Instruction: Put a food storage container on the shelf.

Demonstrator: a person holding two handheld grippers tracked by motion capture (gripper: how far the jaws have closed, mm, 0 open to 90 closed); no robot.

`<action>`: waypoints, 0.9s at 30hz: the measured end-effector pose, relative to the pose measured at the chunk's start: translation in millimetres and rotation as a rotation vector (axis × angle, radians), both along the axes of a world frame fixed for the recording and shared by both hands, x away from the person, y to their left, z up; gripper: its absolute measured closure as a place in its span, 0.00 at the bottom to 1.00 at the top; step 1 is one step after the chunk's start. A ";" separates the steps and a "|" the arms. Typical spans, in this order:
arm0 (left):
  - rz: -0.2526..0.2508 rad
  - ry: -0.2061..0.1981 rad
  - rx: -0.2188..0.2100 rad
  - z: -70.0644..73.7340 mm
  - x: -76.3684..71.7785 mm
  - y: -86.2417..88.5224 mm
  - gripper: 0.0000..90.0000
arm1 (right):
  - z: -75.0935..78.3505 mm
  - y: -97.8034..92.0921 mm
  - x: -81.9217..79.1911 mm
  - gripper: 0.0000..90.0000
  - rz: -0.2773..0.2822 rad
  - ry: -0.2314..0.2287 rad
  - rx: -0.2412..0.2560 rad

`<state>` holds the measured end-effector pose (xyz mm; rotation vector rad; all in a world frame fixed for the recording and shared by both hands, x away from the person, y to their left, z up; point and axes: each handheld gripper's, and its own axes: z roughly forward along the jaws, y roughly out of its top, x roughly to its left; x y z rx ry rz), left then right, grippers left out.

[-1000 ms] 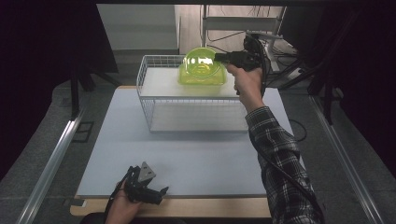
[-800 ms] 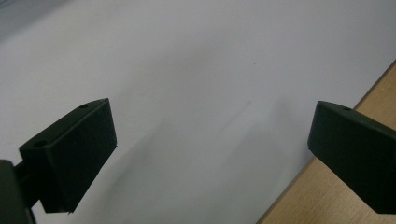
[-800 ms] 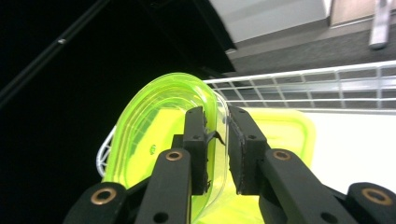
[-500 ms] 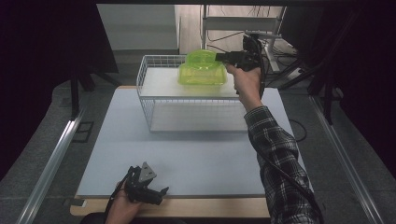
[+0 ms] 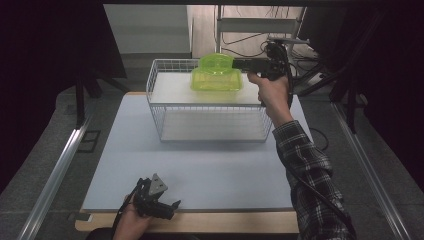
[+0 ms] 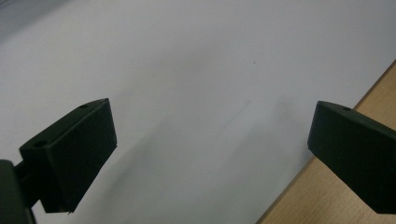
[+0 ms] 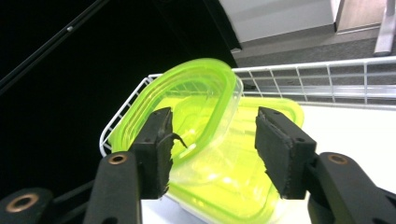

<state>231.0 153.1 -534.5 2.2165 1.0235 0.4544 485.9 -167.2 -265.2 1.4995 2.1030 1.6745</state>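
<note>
My right gripper (image 7: 212, 149) has its jaws apart around the green container (image 5: 216, 74) atop the wire basket (image 5: 210, 107), while my left gripper (image 6: 212, 154) rests wide open low over the white mat (image 6: 196, 70).

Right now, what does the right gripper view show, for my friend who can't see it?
Two black jaws of the right gripper stand open around a see-through green container tilted against a second green container, on the white top of a wire rack.

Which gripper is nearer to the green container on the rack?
Right. The right gripper is at the green container on the wire rack; the left gripper is far off, at the table's near edge.
</note>
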 end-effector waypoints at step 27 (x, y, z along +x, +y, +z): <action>0.000 0.002 0.002 -0.2 0.1 -0.6 0.01 | -25.6 -15.9 -26.4 0.34 0.111 -0.023 -0.067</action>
